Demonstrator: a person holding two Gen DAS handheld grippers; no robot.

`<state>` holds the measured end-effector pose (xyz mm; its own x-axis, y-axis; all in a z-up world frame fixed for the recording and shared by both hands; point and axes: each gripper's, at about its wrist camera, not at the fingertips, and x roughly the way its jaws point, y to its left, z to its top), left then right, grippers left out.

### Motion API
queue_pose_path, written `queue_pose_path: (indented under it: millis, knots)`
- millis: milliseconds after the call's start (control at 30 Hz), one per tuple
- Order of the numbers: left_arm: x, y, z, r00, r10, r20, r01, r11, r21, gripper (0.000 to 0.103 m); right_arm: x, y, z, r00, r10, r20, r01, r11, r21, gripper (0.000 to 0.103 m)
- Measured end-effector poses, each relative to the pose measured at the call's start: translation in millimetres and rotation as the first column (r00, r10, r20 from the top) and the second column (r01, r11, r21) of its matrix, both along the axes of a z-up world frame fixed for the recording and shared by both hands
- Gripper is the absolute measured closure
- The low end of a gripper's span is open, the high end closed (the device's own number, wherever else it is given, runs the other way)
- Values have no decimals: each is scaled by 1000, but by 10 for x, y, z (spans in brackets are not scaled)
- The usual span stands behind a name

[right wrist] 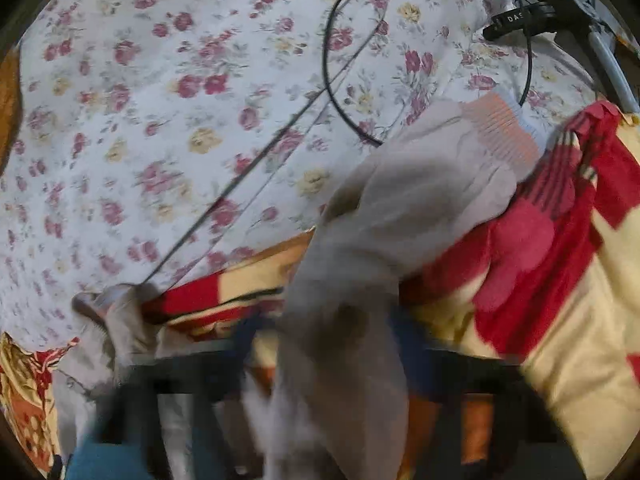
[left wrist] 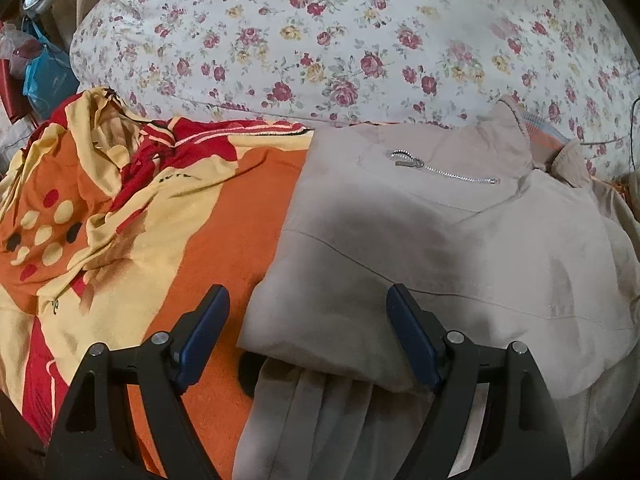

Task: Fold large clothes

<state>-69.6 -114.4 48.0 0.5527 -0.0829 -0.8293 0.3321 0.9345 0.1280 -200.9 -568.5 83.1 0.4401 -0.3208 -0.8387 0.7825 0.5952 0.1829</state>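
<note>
Blue-padded fingers (left wrist: 208, 320) of the left gripper (left wrist: 308, 320) stand wide apart, holding nothing, poised over the near edge of a beige jacket (left wrist: 440, 240) that lies partly folded on an orange, red and yellow blanket (left wrist: 224, 216). A zipper (left wrist: 444, 168) crosses the jacket's upper part, and a flowered quilt (left wrist: 340, 40) lies beyond it. In the right wrist view the right gripper (right wrist: 332, 352) is badly blurred; a sleeve (right wrist: 380, 240) with a ribbed pink cuff (right wrist: 504, 128) rises from between its fingers, so it looks closed on that sleeve, though I cannot be certain. A black cable (right wrist: 332, 80) loops over the quilt behind. I judge the jacket soft, limp and fairly thick, likely to sag and slide; seams, hem or cuff should offer the firmest hold.
</note>
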Motion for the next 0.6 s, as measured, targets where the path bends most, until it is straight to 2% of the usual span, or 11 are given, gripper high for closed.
queue_pose_path:
  millis: [33, 100, 200, 333, 433, 500, 567, 600]
  knots:
    - [5, 5, 3, 1000, 1, -3, -1, 1000, -4, 22, -56, -43, 48, 1000, -8, -4, 8, 1000, -14, 103]
    - [11, 12, 16, 1000, 2, -7, -2, 1000, -11, 22, -266, -107, 272, 997, -11, 71, 14, 999, -43, 103]
    - [-1, 16, 28, 1000, 4, -9, -4, 1000, -19, 22, -725, -119, 583, 996, -32, 86, 46, 986, -163, 103]
    - [-19, 12, 27, 1000, 8, -8, -9, 1000, -22, 22, -1164, -280, 658, 992, -127, -5, 122, 965, -231, 103]
    - [-44, 16, 34, 1000, 3, -8, -4, 1000, -19, 22, -1241, -255, 680, 989, -133, -71, 111, 962, -251, 103]
    - [-57, 34, 48, 1000, 2, -1, -2, 1000, -19, 22, -1292, -254, 690, 976, -190, -111, 152, 947, -283, 101]
    - [-50, 56, 61, 1000, 5, -4, -5, 1000, -27, 22, -1448, -340, 718, 946, -313, -90, 275, 917, -290, 83]
    - [-43, 62, 64, 1000, 8, -7, -8, 999, -32, 22, -1544, -368, 751, 918, -388, -82, 348, 887, -304, 66]
